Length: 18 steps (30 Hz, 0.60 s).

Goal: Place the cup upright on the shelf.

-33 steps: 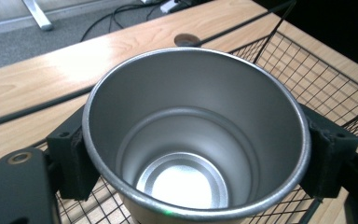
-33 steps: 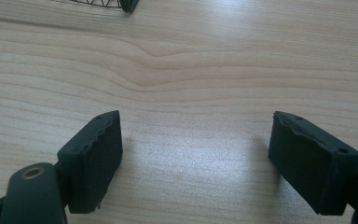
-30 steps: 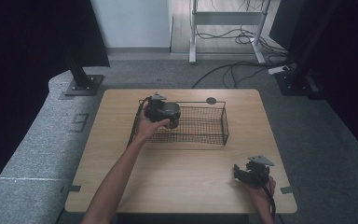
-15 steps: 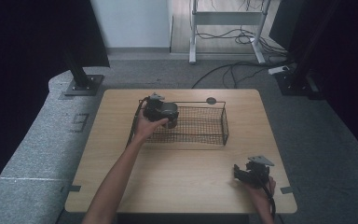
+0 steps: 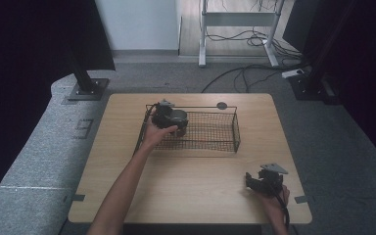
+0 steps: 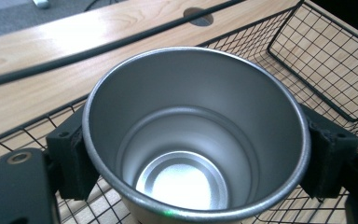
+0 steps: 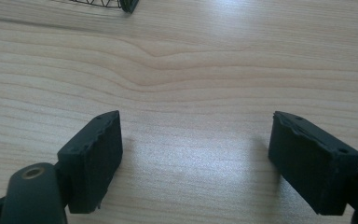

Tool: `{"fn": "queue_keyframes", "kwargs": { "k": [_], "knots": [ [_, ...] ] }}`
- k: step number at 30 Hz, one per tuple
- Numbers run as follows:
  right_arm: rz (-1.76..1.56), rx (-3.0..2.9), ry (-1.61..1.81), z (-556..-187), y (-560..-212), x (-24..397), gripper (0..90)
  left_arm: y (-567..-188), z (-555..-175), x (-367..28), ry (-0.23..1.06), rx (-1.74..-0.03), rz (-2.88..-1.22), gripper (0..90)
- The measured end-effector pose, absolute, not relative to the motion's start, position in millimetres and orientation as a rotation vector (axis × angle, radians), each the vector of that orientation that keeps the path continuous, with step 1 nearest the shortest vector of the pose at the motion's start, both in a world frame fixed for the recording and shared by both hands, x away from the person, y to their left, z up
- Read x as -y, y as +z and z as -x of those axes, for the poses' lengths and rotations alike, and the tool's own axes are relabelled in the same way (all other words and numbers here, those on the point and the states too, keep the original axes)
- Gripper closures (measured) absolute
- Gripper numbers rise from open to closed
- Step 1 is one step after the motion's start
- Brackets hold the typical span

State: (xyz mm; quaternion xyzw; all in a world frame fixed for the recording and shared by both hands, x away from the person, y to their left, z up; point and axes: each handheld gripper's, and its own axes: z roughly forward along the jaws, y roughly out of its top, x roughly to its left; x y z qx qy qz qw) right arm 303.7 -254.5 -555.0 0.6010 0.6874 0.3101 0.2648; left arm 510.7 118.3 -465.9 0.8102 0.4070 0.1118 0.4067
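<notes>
The left gripper (image 6: 191, 154) has its fingers clamped on a shiny, empty steel cup (image 6: 193, 140) over the wire basket (image 5: 215, 132); the right gripper (image 7: 209, 158) rests with fingers apart on the surface (image 5: 196, 181).

In the right gripper view, the right gripper (image 7: 196, 163) is seen low over a pale wooden surface (image 7: 200, 70). Its two black jaws are held wide apart, with nothing between them but bare wood grain. Each jaw ends in a blocky, dark pad, and soft shadows are cast on the wood just beside them. At the top edge, a corner of a black wire basket (image 7: 116, 3) is glimpsed, well apart from the jaws.
</notes>
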Motion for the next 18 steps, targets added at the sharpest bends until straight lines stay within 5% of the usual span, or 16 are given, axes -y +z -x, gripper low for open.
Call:
{"fn": "queue_keyframes", "kwargs": {
  "k": [18],
  "knots": [
    [-1.624, -1.857, 0.838, -303.7, -555.0, 254.5, 17.2, -476.1, -513.0, -110.6, 0.29, -1.038, -2.128, 15.8]
  ]
}}
